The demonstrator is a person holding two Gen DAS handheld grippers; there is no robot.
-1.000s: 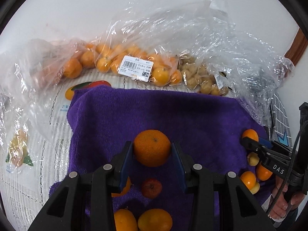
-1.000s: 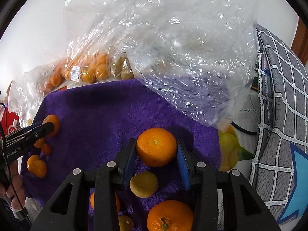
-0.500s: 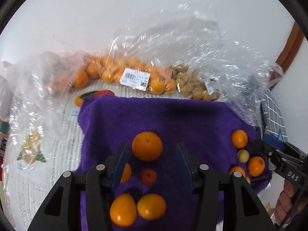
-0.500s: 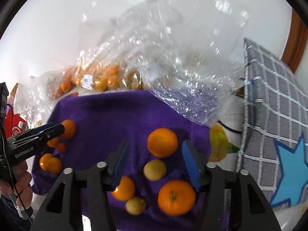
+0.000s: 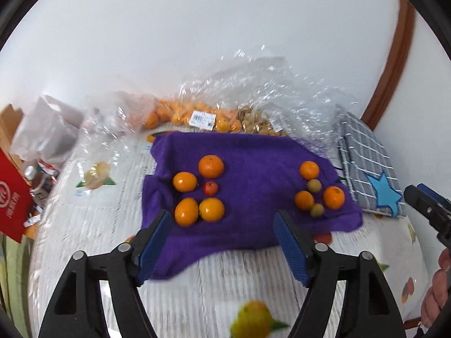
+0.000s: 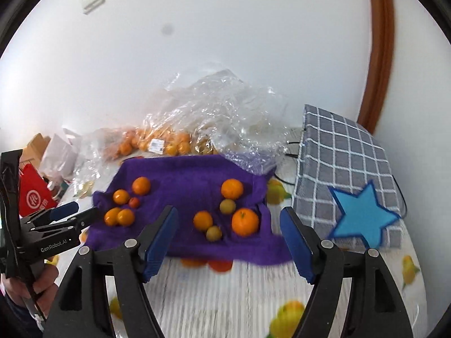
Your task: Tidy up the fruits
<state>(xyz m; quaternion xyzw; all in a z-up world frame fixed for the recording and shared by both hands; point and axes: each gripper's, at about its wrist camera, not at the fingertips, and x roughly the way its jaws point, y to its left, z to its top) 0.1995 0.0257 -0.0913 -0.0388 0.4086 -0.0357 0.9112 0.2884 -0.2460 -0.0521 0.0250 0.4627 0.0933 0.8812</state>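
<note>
While both grippers hang back above the table, the fruits lie in two groups on the purple towel (image 5: pixel 248 163). Left group (image 5: pixel 198 191): four oranges round a small red fruit. Right group (image 5: pixel 318 188): three oranges, two small yellow-green fruits. Groups well apart, bare towel between.

Left gripper (image 5: pixel 222 242): jaws have just been opening, now wide, nothing between. Right gripper (image 6: pixel 229 240): same, just opened, empty.

Handling, as judged: oranges are round, firm, with a slightly dimpled skin; light enough, apt to roll on a bare top, less so on the nap. Grip across the widest girth, modest squeeze. Small fruits look smooth, likely softer; gentler pinch, centred on the pads.

Towel: soft terry, rumpled at the edges. Tablecloth (image 5: pixel 225 287): pale, ribbed, printed with fruit. Behind: crinkled clear bags (image 6: pixel 220 104) of more fruit; a checked grey bag (image 6: pixel 341 166) with a blue star.
</note>
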